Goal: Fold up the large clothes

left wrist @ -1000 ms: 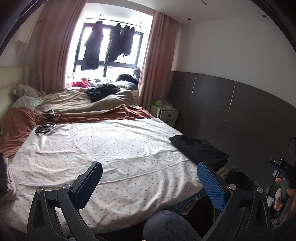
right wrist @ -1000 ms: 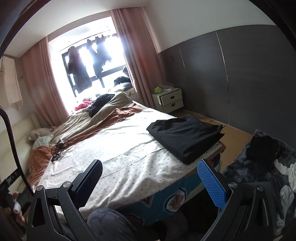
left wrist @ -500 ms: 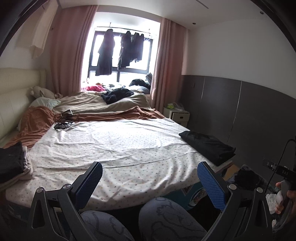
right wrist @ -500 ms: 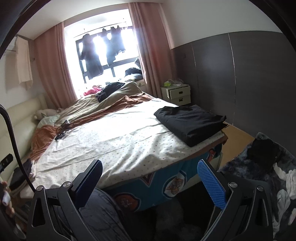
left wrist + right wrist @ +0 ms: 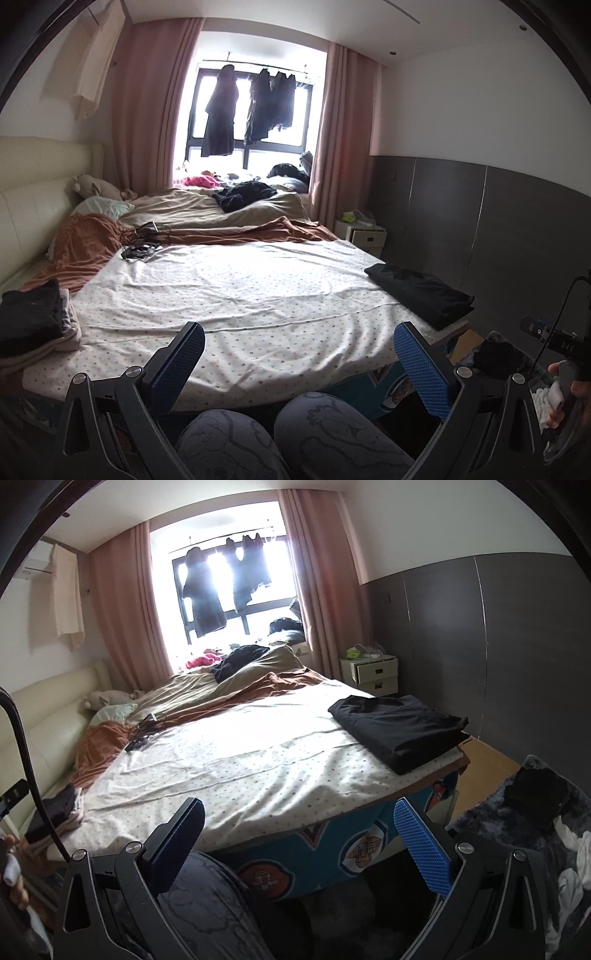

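Observation:
A folded black garment (image 5: 421, 294) lies at the near right corner of the bed's dotted white sheet (image 5: 236, 295); it also shows in the right wrist view (image 5: 399, 723). A stack of folded clothes (image 5: 31, 321) sits at the bed's near left edge, also in the right wrist view (image 5: 59, 810). My left gripper (image 5: 299, 354) is open and empty, held off the foot of the bed above my knees. My right gripper (image 5: 299, 830) is open and empty, below the bed's edge.
Rumpled brown and beige blankets (image 5: 207, 229) cover the far half of the bed, with dark clothes (image 5: 243, 194) on them. A white nightstand (image 5: 373, 672) stands at the right wall. A rug with a black garment (image 5: 535, 797) lies on the floor at right. Clothes hang at the window (image 5: 255, 110).
Both grippers have drawn back and away from the bed, so more of the room, the left clothes stack and my knees have come into view. Both stay open.

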`<action>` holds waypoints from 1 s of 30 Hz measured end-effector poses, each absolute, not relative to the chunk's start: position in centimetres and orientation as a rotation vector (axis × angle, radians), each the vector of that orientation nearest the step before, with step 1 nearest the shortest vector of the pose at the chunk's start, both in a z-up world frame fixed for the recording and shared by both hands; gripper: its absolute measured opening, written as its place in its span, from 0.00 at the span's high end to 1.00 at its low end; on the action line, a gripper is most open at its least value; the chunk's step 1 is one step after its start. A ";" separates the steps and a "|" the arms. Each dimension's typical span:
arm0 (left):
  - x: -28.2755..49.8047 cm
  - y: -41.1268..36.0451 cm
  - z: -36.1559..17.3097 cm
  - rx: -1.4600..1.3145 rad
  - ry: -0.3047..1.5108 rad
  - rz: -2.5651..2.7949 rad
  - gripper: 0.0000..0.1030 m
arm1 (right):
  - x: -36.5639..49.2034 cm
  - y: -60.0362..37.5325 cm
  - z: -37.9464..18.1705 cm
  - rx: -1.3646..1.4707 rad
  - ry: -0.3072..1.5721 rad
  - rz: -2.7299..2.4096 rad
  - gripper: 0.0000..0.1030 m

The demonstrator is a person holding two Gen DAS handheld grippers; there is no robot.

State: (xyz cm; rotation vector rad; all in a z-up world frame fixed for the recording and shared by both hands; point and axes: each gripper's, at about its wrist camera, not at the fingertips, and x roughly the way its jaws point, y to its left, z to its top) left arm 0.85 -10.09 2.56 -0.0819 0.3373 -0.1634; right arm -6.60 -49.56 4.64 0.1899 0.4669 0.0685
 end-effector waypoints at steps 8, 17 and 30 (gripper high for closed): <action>1.5 -9.8 1.9 -0.101 0.350 -0.165 0.01 | -5.7 -49.2 4.4 0.202 0.477 0.071 0.00; 1.5 -9.4 1.7 -0.114 0.354 -0.150 0.01 | -5.6 -49.1 4.1 0.198 0.483 0.066 0.00; 1.1 -9.1 1.9 -0.134 0.351 -0.136 0.01 | -5.2 -48.5 4.0 0.198 0.487 0.073 0.00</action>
